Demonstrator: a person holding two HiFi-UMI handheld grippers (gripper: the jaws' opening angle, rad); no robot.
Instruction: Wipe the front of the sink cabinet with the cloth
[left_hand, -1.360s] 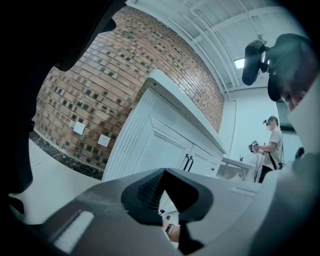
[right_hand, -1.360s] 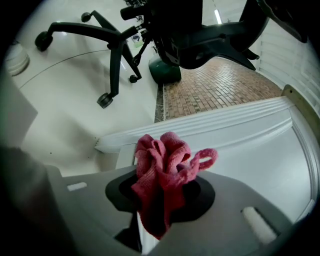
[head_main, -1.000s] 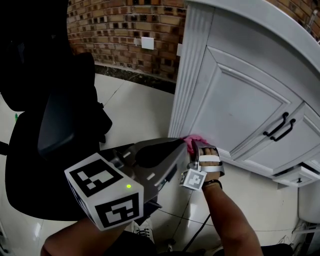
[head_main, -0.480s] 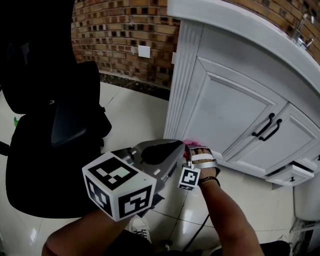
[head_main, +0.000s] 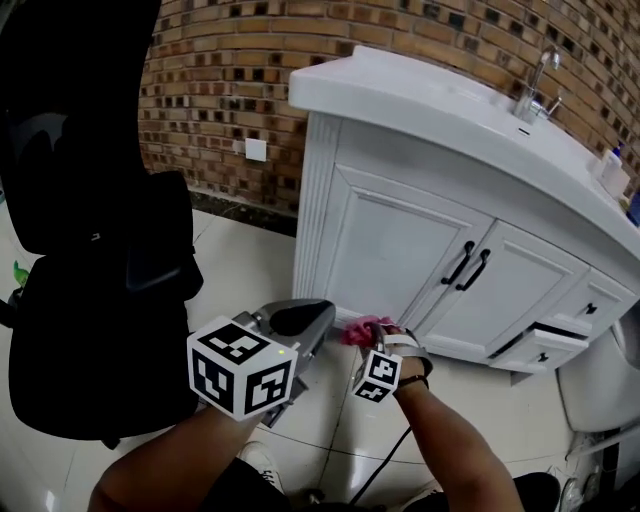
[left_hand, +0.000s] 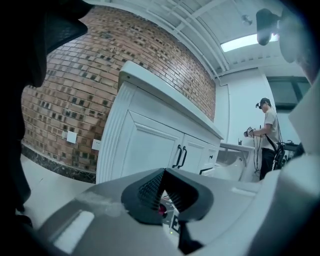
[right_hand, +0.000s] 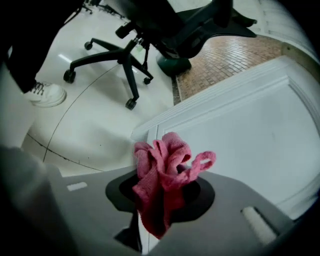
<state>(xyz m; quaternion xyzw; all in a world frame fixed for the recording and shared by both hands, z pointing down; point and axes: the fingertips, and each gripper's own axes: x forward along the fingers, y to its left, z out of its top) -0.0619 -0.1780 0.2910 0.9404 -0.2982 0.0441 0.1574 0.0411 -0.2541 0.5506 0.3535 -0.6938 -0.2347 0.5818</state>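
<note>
The white sink cabinet (head_main: 400, 250) stands against a brick wall. Its panelled front fills the right of the right gripper view (right_hand: 250, 120) and shows in the left gripper view (left_hand: 145, 145). My right gripper (head_main: 372, 338) is shut on a bunched pink cloth (head_main: 358, 330) (right_hand: 164, 172), held low at the foot of the cabinet's left door. Whether the cloth touches the panel I cannot tell. My left gripper (head_main: 305, 322) (left_hand: 163, 194) hangs just left of the right one, away from the cabinet. Its jaws are shut with nothing in them.
A black office chair (head_main: 90, 250) stands close on the left, its wheeled base (right_hand: 125, 65) behind the right gripper. A shoe (right_hand: 45, 94) rests on the tiled floor. One drawer (head_main: 545, 345) at the cabinet's right hangs open. A person (left_hand: 267, 135) stands far off.
The head view has tilted up and pulled back, bringing in the sink top and tap. The right gripper keeps the cloth low at the left door. The left gripper sits lower in view.
</note>
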